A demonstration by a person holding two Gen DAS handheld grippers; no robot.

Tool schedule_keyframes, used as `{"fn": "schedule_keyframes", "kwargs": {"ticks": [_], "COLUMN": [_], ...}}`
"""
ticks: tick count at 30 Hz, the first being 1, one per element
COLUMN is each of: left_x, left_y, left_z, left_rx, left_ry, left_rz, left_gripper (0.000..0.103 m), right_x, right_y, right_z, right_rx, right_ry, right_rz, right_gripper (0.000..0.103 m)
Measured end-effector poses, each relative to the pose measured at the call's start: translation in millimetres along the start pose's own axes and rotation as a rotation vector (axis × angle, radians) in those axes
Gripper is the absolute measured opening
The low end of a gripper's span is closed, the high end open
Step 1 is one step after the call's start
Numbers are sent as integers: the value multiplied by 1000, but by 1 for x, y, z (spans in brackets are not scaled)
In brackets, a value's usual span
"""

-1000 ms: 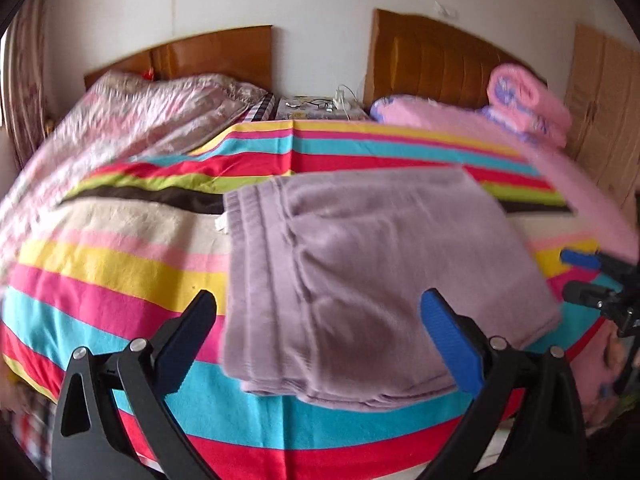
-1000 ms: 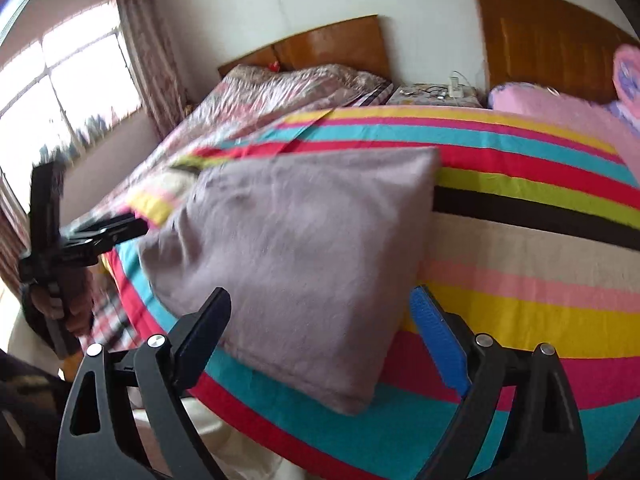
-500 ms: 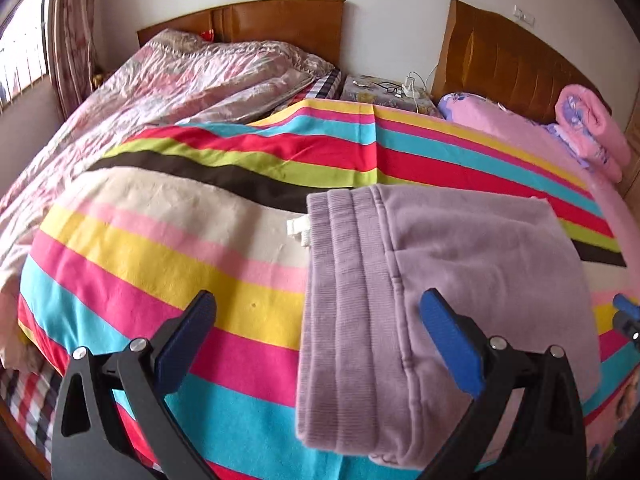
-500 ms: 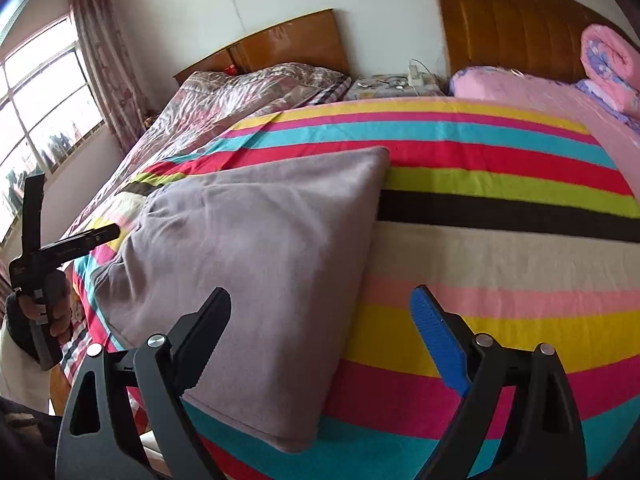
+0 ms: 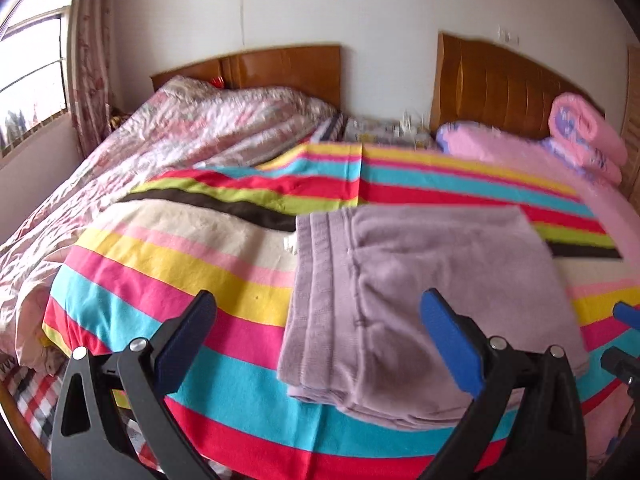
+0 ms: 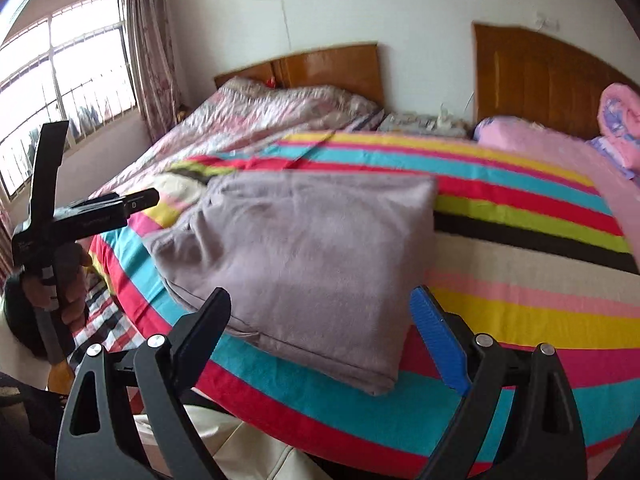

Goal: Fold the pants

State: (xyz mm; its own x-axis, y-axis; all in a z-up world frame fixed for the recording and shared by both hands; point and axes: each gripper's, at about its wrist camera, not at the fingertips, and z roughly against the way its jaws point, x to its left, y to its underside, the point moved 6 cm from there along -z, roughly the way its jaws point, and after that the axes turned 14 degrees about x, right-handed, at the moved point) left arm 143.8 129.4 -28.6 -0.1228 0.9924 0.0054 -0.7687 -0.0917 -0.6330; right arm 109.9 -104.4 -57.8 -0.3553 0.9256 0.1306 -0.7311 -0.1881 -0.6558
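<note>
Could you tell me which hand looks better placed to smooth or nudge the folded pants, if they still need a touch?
Probably the right. The right tool hangs open directly over the pants, framing their near corner. The left tool is open too, but only its right finger overlaps them.

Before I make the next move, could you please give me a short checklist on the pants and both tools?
1. Mauve knit pants folded into a compact rectangle: ok.
2. Pants lie flat on the striped multicolour bedspread, nothing on top: ok.
3. Left tool open and holding nothing: ok.
4. Right tool open and holding nothing: ok.
5. Waistband edge aligned with the layers under it: ok along the side in view.
6. Fold held clear of the bed's near edge: not ok, the near corner sits close to it.
</note>
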Motion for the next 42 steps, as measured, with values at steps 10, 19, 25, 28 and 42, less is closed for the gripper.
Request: {"fn": "schedule_keyframes", "kwargs": {"ticks": [10,19,25,28,42], "left_x": [-51,-66,-62,-59,-60], "left_y": [45,72,78,78,79], "left_z": [101,113,109,107,105], "left_rx": [-246,-238,-225,-217,-206], "left_ry": [-92,-21,-26,-24,-23], "left_rz": [-19,-61,-57,-53,-61], "left_gripper": [102,102,102,102,102], "right_x": [23,40,33,32,27], "right_y": [44,54,54,54,55], "right_z": [75,68,67,67,65], "right_rx": [-201,-188,-189,-191,-187], "right_ry": [148,173,157,151,134], "right_rz": [32,64,28,18,0], "right_gripper": [89,89,89,89,89]}}
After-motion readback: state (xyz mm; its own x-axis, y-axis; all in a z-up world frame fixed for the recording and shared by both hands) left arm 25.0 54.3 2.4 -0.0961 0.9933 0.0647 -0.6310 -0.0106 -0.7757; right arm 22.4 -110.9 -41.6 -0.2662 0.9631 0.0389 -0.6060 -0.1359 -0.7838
